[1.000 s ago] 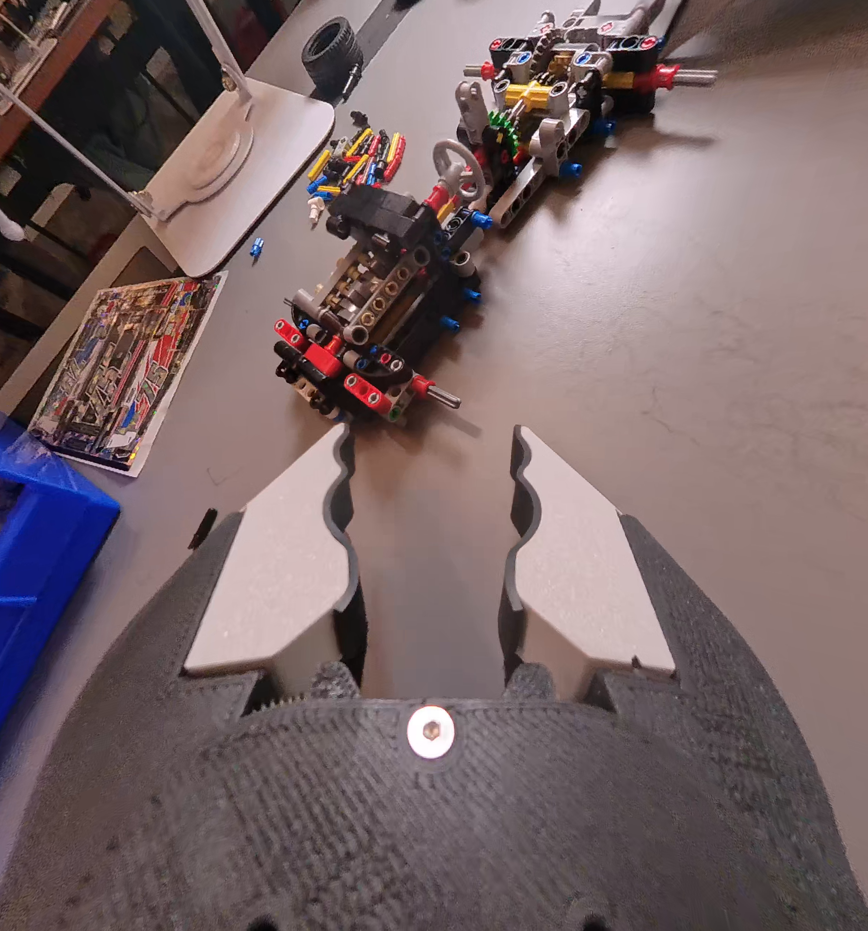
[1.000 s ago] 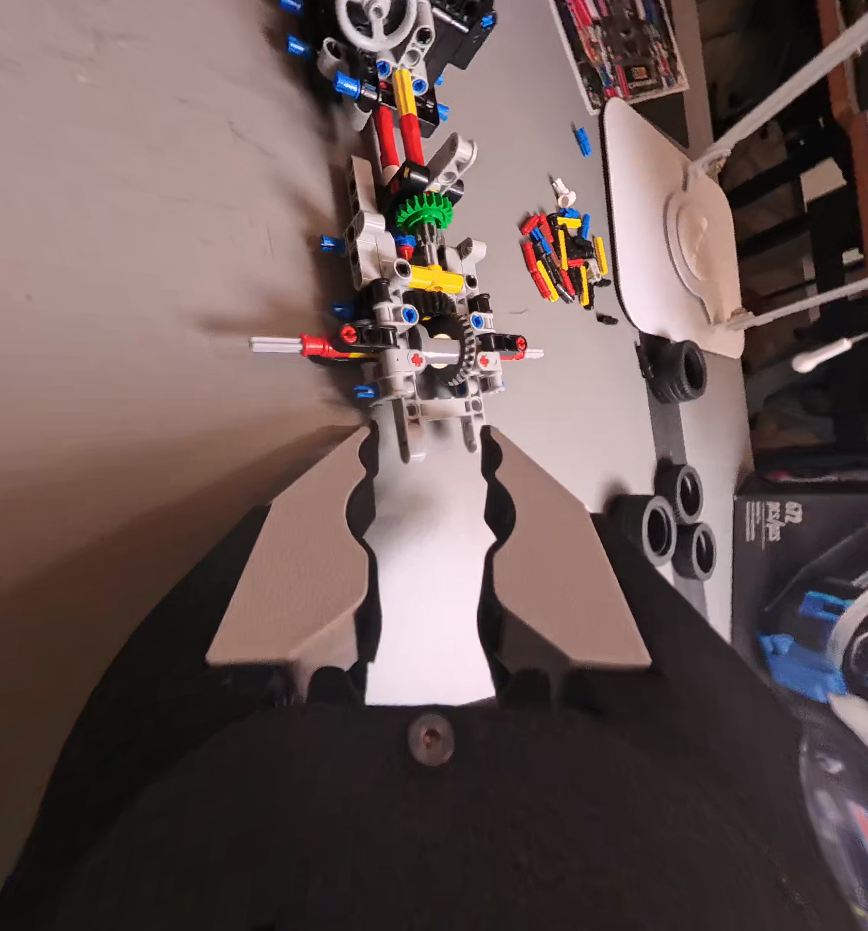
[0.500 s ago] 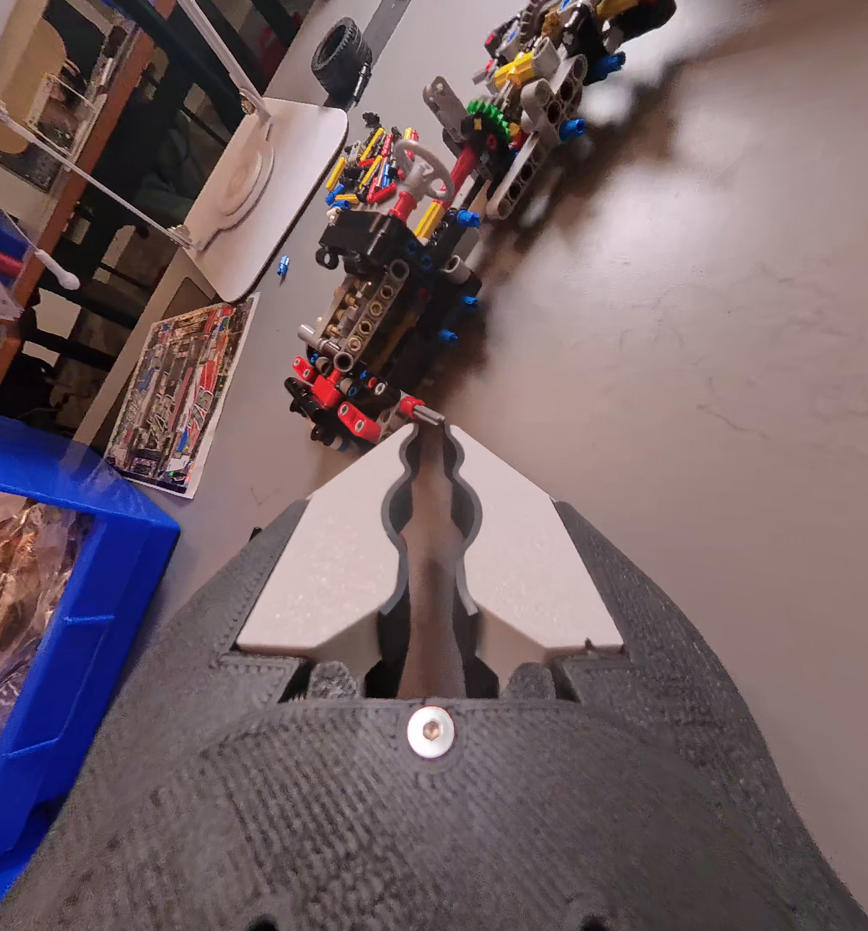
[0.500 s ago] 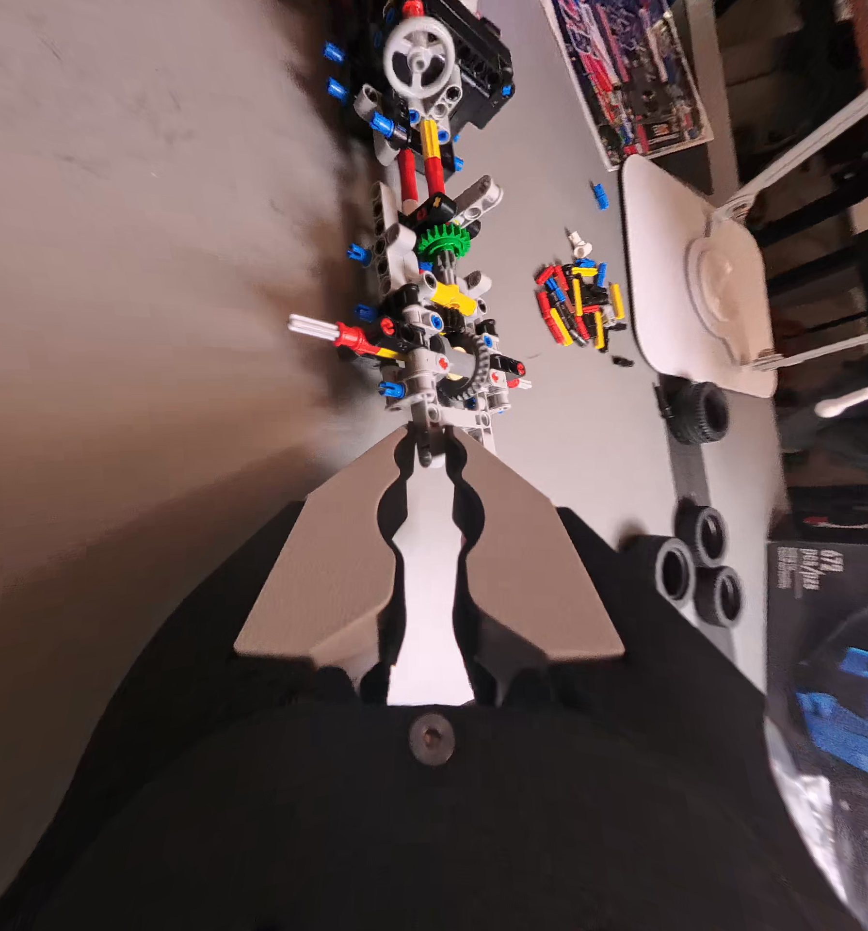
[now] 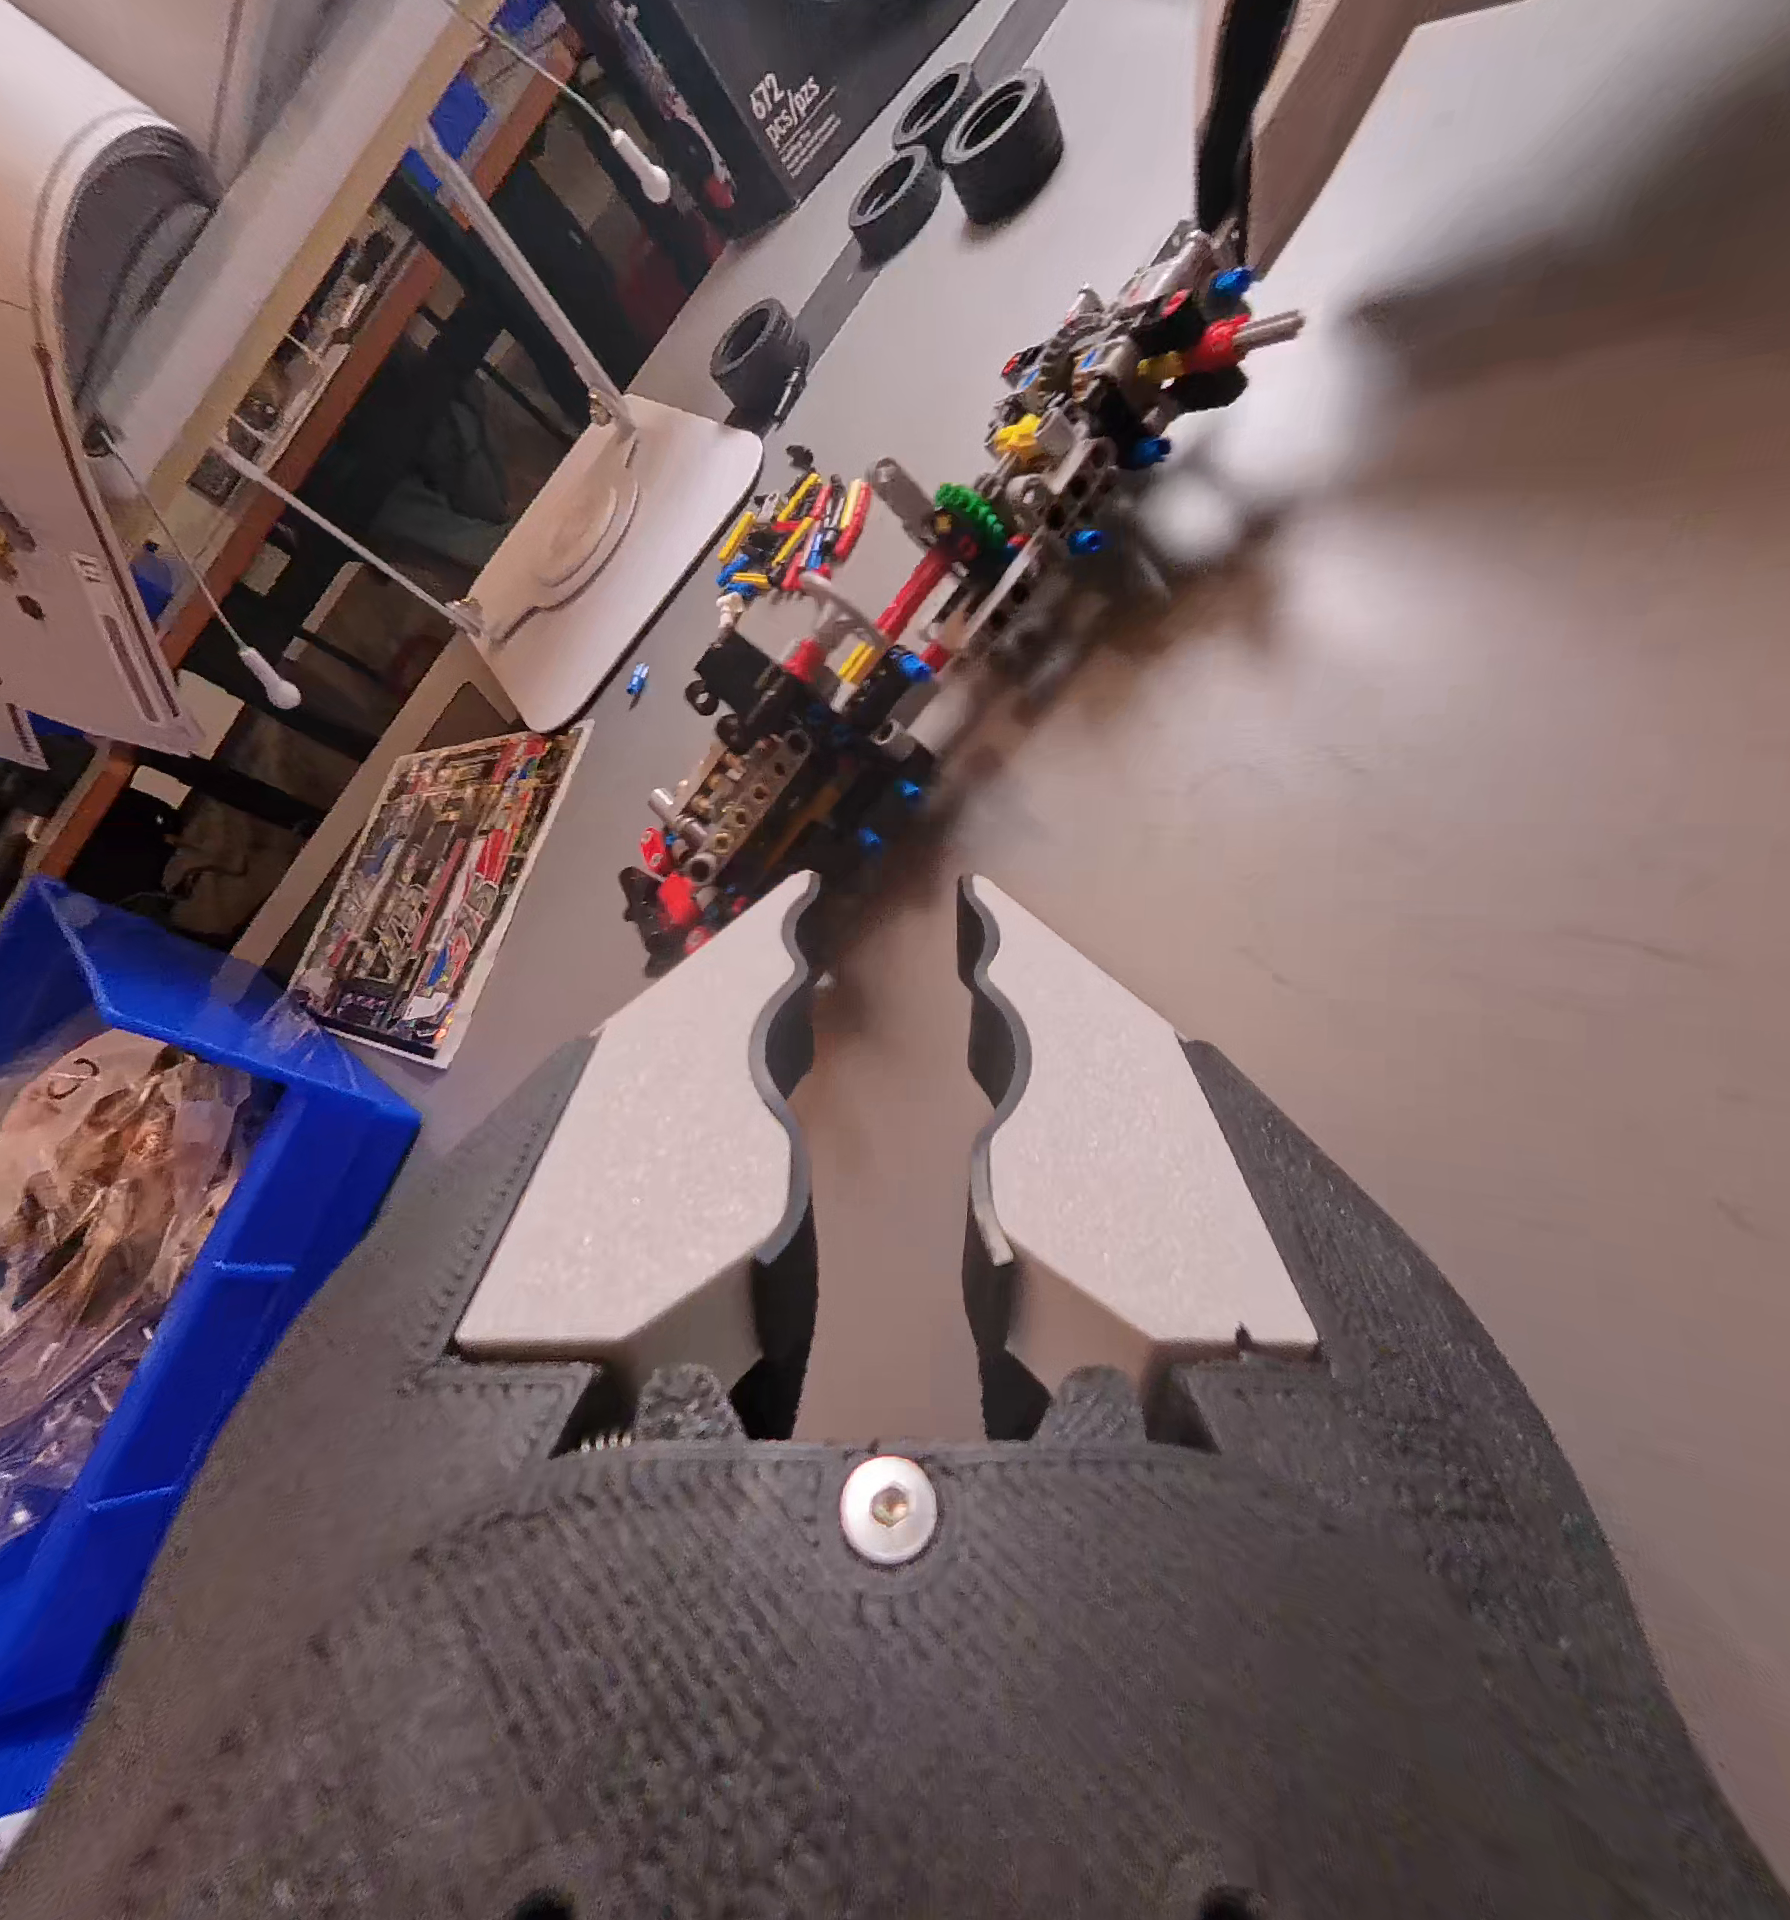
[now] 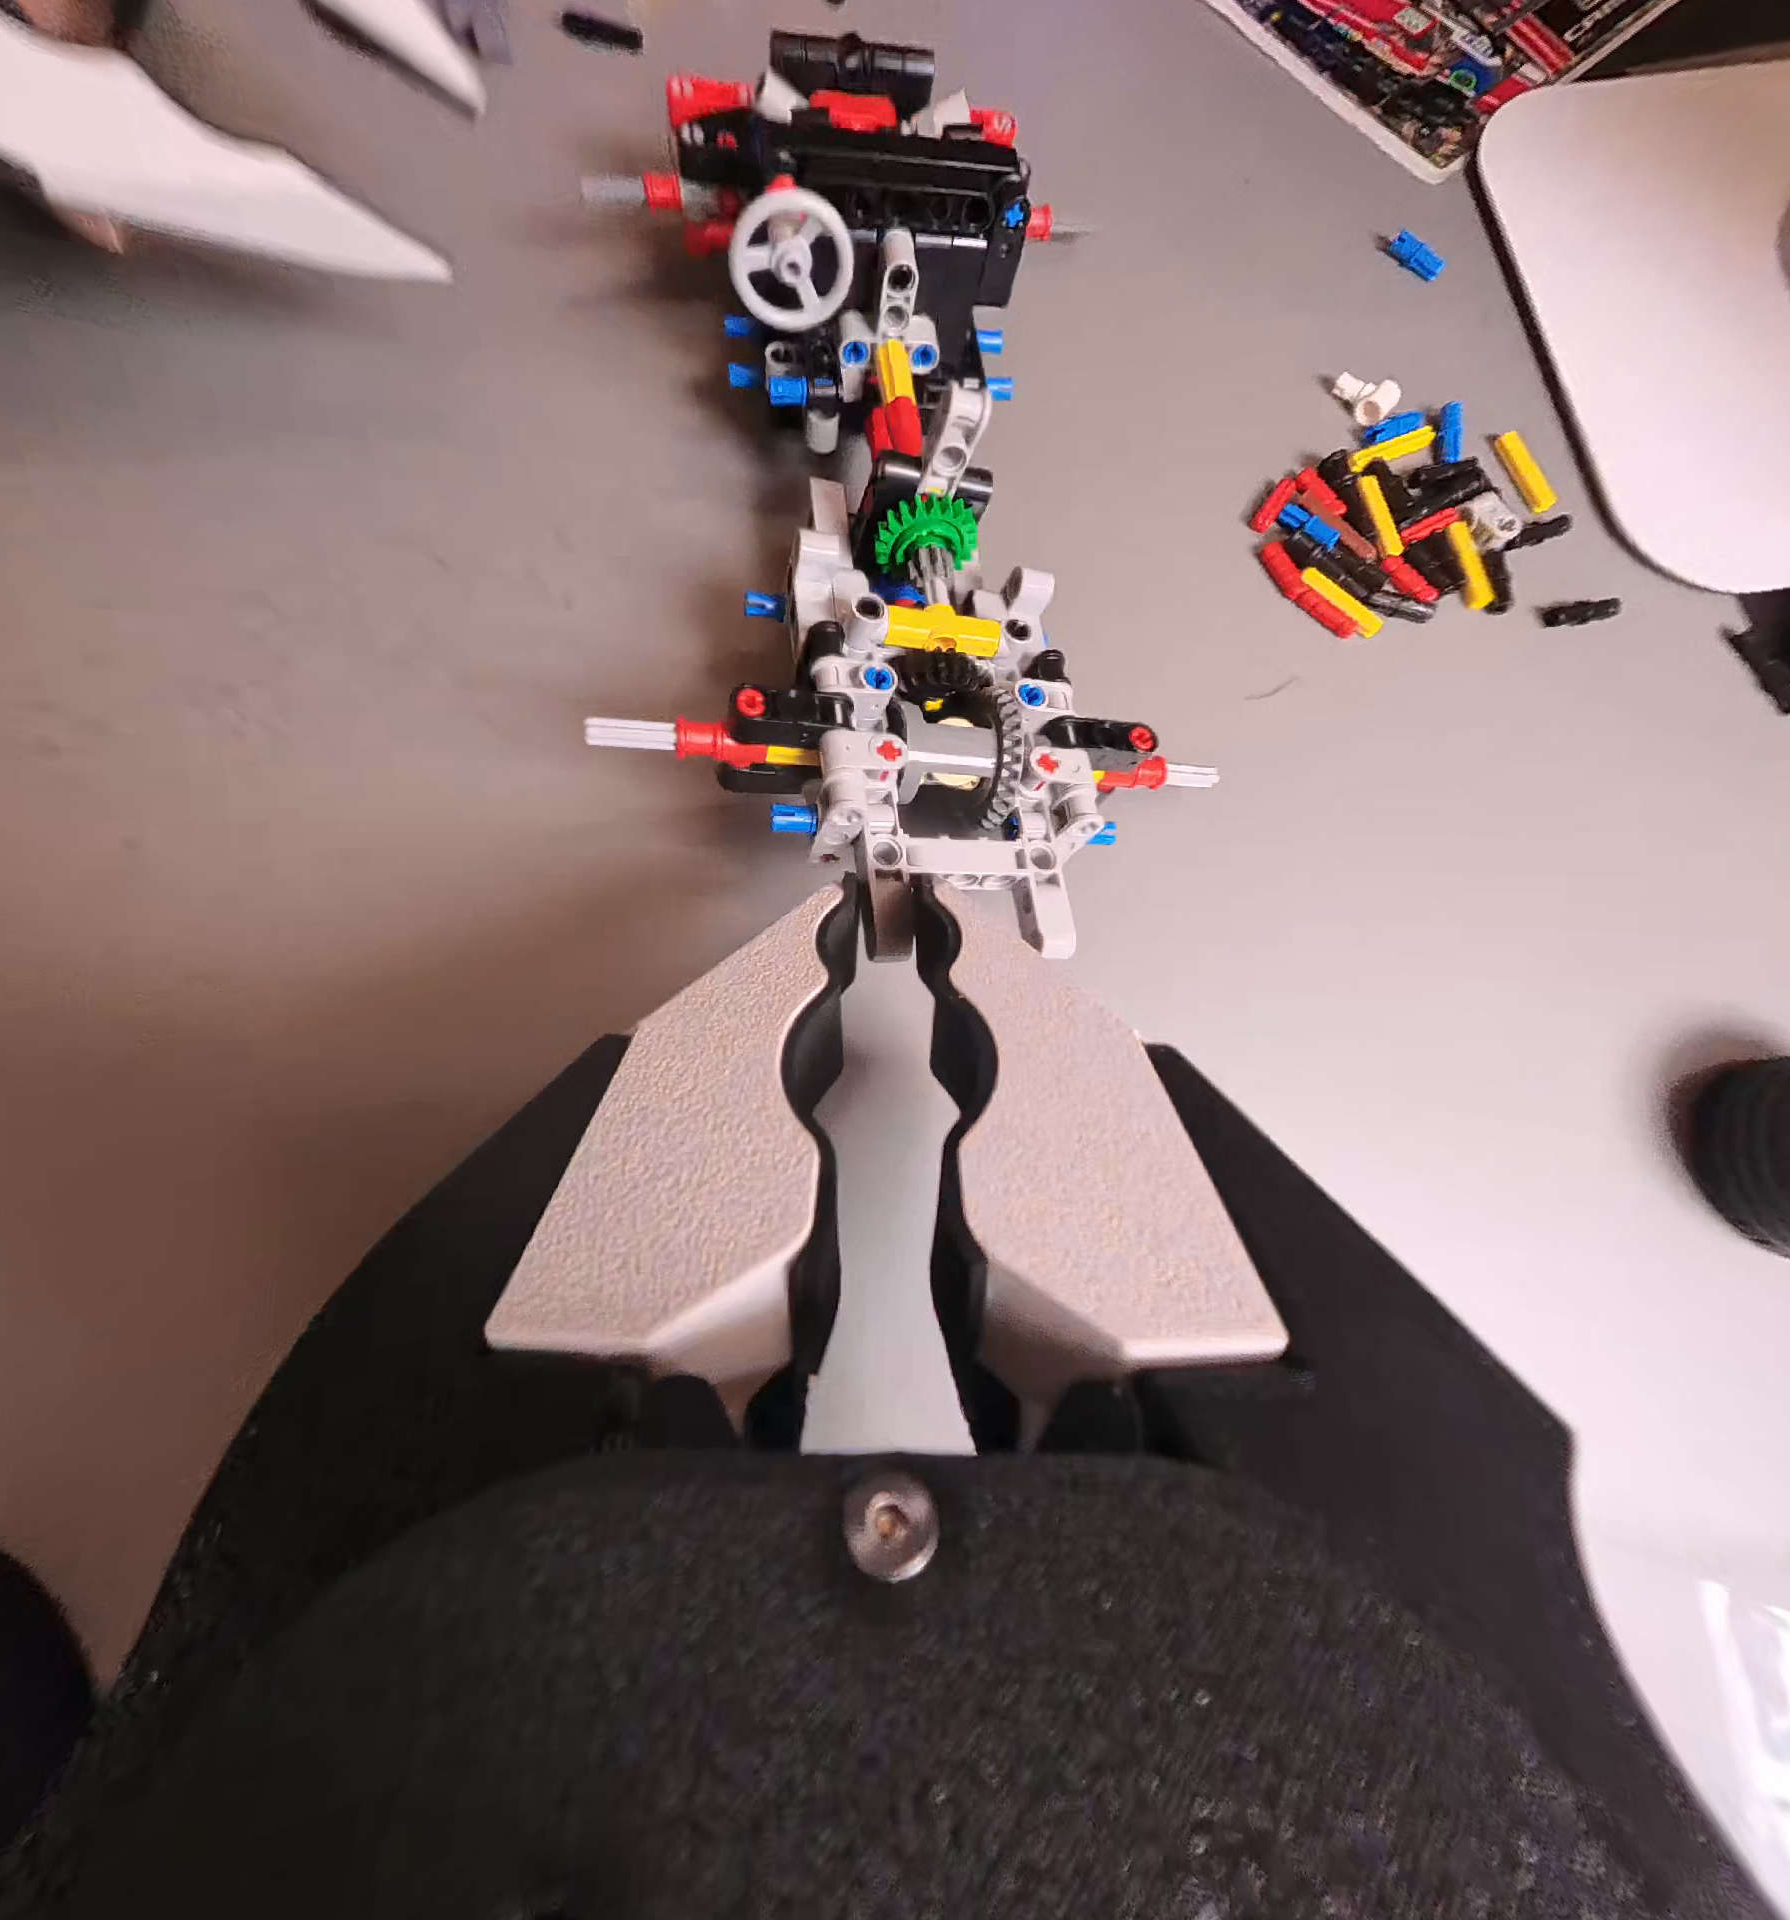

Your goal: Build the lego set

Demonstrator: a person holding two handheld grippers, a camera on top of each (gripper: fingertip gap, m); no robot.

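The long lego chassis (image 6: 901, 665) lies on the grey table, with a green gear, a grey steering wheel and red axles. My right gripper (image 6: 886, 920) is shut on the grey beam at the chassis's near end. In the left wrist view the chassis (image 5: 870, 644) runs away from me, slightly blurred. My left gripper (image 5: 886, 899) is open and empty, just right of the chassis's red and black end. It shows blurred at the top left of the right wrist view (image 6: 195, 177). The right gripper (image 5: 1223, 156) shows far off at the other end.
A pile of loose pins (image 6: 1410, 530) lies right of the chassis by a white stand base (image 6: 1680, 312). A lone blue pin (image 6: 1412, 255) lies nearby. Black tyres (image 5: 995, 135), a dark box (image 5: 766, 94), a sticker sheet (image 5: 434, 883) and a blue bin (image 5: 195, 1299) line the left side. Left tips and right tips are each some 25 centimeters from the lone blue pin (image 6: 1412, 255). It is also in sight in the left wrist view (image 5: 642, 678).
My left gripper was nearly shut by the chassis's front axle, then opened and drew back. My right gripper moved in and closed on the rear grey beam.
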